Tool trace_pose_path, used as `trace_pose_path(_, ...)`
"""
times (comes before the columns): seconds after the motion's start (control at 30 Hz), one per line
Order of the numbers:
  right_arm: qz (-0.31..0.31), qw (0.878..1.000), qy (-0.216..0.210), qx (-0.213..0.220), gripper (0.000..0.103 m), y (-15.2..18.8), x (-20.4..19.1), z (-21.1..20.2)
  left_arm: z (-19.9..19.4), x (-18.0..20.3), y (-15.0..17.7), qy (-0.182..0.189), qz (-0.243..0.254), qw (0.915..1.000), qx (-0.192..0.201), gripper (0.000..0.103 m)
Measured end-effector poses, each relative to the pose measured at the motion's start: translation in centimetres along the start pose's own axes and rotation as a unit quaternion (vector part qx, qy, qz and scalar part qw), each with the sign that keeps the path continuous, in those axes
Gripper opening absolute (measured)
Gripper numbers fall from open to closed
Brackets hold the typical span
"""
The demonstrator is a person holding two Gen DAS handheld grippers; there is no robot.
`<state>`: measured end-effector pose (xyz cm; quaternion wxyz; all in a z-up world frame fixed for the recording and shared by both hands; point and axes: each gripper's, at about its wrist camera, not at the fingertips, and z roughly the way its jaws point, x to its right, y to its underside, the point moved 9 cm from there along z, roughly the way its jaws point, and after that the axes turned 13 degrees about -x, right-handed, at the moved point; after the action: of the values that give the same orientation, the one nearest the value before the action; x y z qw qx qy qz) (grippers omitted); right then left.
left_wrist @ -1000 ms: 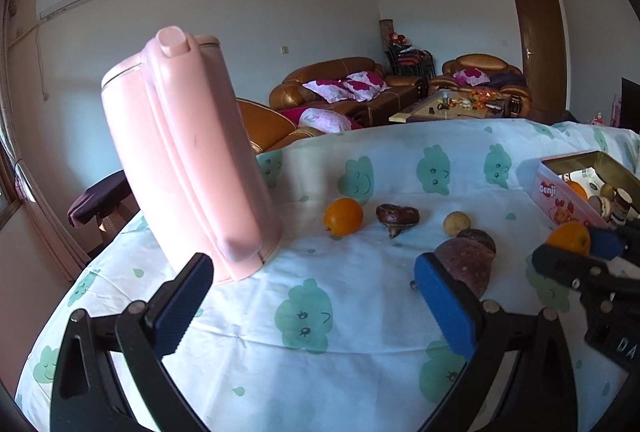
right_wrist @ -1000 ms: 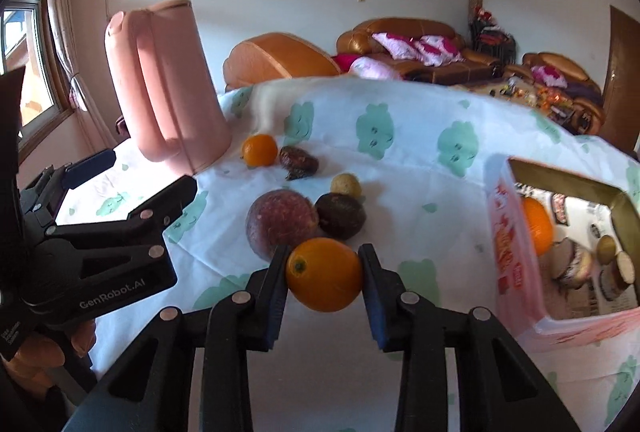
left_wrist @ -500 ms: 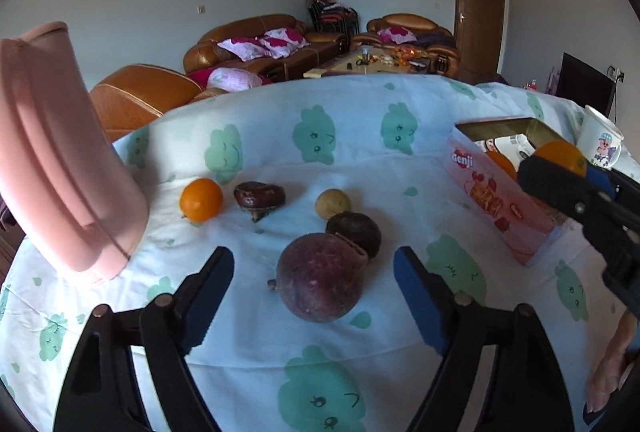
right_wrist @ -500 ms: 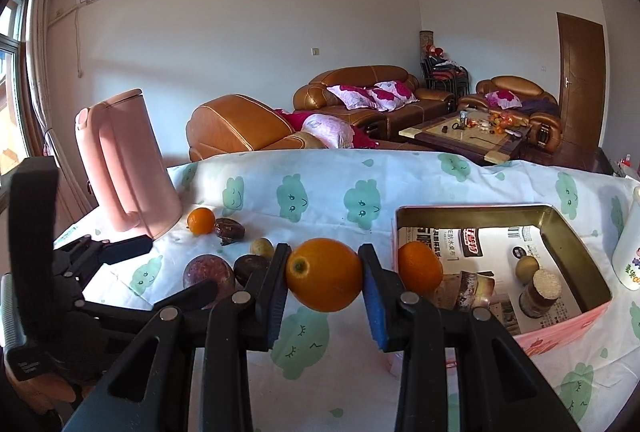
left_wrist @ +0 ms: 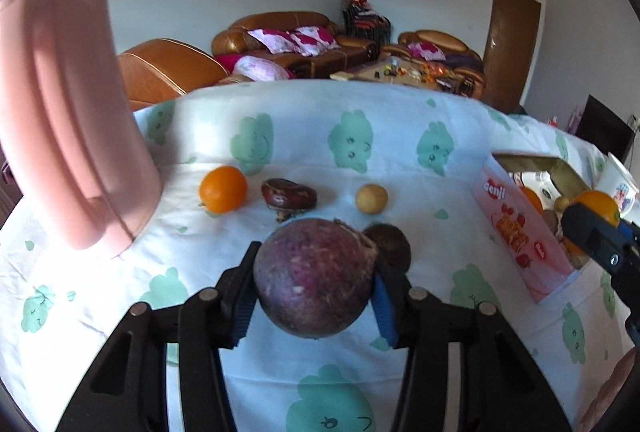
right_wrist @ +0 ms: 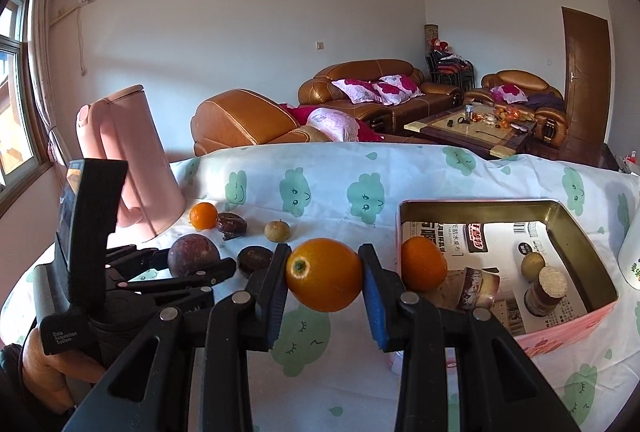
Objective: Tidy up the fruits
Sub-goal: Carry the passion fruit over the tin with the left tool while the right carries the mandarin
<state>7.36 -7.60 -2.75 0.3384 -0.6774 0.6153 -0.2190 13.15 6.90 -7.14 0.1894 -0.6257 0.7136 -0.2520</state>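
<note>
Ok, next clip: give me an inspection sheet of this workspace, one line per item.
Surface: table under a white cloth with green cloud prints.
Job's things: pink tin box holding one orange; loose on the cloth a small orange, a brown fruit, a small tan fruit, a dark round fruit.
Clutter: pink kettle; jars inside the box.
Grippers: left gripper shut on a large purple fruit; right gripper shut on an orange.
Cables: nothing seen.
Surroundings: brown leather sofas, coffee table, door.
</note>
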Motion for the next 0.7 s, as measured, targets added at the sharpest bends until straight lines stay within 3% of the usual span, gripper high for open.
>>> trace_pose_path(0.13,-0.002,1.000,-0.024,0.013,0.036,-0.3,-0.4,-0.9,-1.5,-0.4,-0.1,-0.005,-0.029,0.9990,0.033,0.051)
trace_pose_path(0.27,-0.008,0.999,-0.025,0.026,0.036,-0.6,-0.3,-1.6,-2.6,1.4,-0.2,-0.005,-0.024,0.9983,0.053,0.051)
trace_pose_path(0.43,-0.012,0.999,-0.006,0.035,0.036,-1.0,0.9,-2.2,-3.2,4.5,-0.5,0.004,-0.008,0.9977,0.067,0.051)
trace_pose_path(0.7,0.008,0.998,0.045,0.038,0.036,-1.8,6.3,-2.7,-2.6,9.6,-1.5,0.022,0.014,0.9975,0.066,0.051)
